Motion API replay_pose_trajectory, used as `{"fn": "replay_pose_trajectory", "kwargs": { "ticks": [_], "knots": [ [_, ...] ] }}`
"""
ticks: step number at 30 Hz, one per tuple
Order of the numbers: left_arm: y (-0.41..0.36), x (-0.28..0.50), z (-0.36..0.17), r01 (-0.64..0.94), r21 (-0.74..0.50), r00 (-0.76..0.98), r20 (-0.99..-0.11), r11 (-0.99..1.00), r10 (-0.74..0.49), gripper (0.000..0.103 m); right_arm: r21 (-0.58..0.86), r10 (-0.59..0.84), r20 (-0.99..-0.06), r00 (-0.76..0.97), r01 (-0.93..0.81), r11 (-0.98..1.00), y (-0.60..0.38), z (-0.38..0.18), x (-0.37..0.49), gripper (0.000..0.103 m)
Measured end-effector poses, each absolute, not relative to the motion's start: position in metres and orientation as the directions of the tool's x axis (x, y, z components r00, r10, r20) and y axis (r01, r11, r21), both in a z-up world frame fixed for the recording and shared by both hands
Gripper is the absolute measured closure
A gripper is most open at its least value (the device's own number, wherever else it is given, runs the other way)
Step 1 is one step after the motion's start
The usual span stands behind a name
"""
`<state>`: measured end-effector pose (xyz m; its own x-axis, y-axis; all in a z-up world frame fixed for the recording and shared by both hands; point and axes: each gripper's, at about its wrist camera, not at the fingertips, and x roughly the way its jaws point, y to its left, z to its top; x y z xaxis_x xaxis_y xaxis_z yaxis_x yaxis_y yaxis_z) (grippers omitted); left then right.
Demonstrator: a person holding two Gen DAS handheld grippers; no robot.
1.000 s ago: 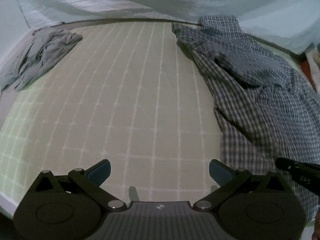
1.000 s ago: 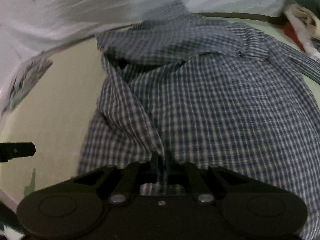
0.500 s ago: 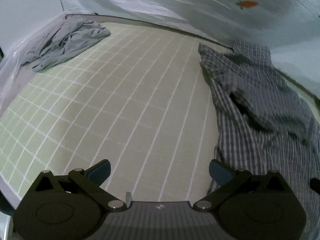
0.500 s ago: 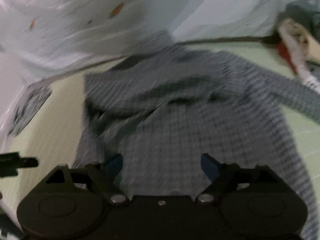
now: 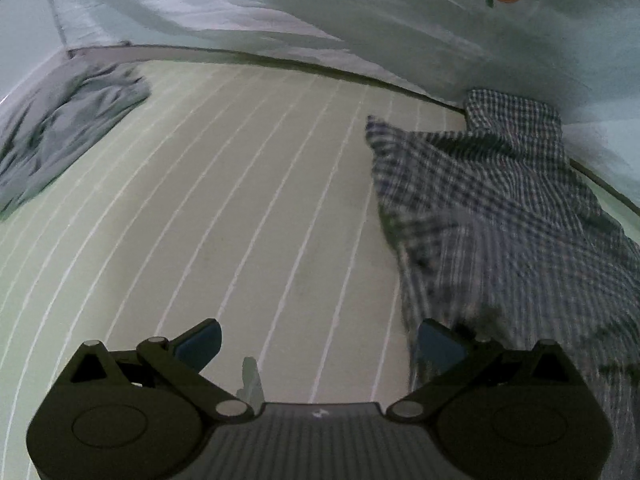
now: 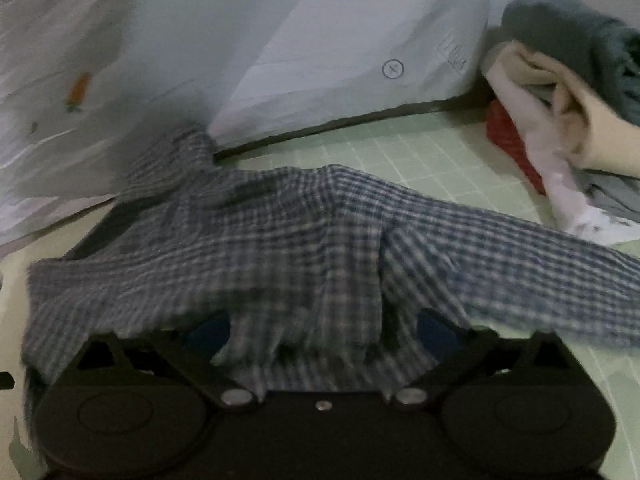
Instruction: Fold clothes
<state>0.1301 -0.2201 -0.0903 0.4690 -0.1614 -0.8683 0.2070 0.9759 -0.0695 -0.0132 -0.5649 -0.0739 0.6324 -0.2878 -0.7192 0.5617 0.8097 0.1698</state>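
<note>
The pale green mat with a white grid [image 5: 248,208] is being taken up on its right side by the crumpled blue-and-white checked shirt [image 5: 492,208], whose far end is being pushed against the pale printed sheet [image 5: 280,12] behind. In the right wrist view the shirt [image 6: 280,240] is being seen spread wide, one sleeve trailing toward a heap of mixed clothes [image 6: 560,100] at the right edge. A crumpled grey garment [image 5: 60,128] is lying well apart at the mat's far left.

The right tool [image 6: 320,328] is being held with its jaws far apart and just closing a little; loose checked cloth is bunched between them, unpressed. The left tool [image 5: 320,340] is being held apart and empty, its right pad at the shirt's near edge.

The shirt is judged far from folded. If the right tool is shut on this bunch, several layers are likely to be caught together and the wrinkles dragged into the fold. The trailing sleeve may also be snagged by the heap.
</note>
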Motion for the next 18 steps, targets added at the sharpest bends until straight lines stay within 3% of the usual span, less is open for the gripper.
{"fn": "replay_pose_trajectory", "kwargs": {
  "ticks": [3,7,9,10,12,16,18],
  "knots": [
    [-0.232,0.151,-0.103,0.23,-0.053,0.458,-0.875,0.972,-0.156,0.0,0.171,-0.271,-0.745,0.61,0.567,0.806,-0.581,-0.086,0.009,0.033],
    [-0.243,0.168,-0.114,0.238,-0.046,0.455,-0.877,0.97,-0.153,0.0,0.157,-0.251,-0.789,0.56,0.579,0.8,-0.584,-0.102,0.023,0.043],
    [-0.247,0.173,-0.116,0.245,-0.041,0.455,-0.877,0.969,-0.152,0.0,0.114,-0.271,-0.801,0.533,0.581,0.806,-0.58,-0.104,0.027,0.069],
    [-0.249,0.174,-0.117,0.25,-0.04,0.457,-0.876,0.967,-0.154,0.0,0.098,-0.284,-0.796,0.534,0.577,0.811,-0.578,-0.101,0.027,0.072],
    [-0.249,0.177,-0.117,0.26,-0.042,0.462,-0.872,0.965,-0.163,0.0,0.064,-0.316,-0.767,0.559,0.556,0.829,-0.571,-0.088,0.027,0.087],
    [-0.248,0.18,-0.108,0.268,-0.076,0.487,-0.849,0.96,-0.204,0.0,0.015,-0.358,-0.654,0.666,0.485,0.875,-0.563,-0.04,0.022,0.091],
    [-0.249,0.182,-0.103,0.27,-0.094,0.499,-0.838,0.958,-0.222,0.0,0.037,-0.409,-0.618,0.672,0.544,0.838,-0.581,-0.025,0.017,0.091]
  ]
}}
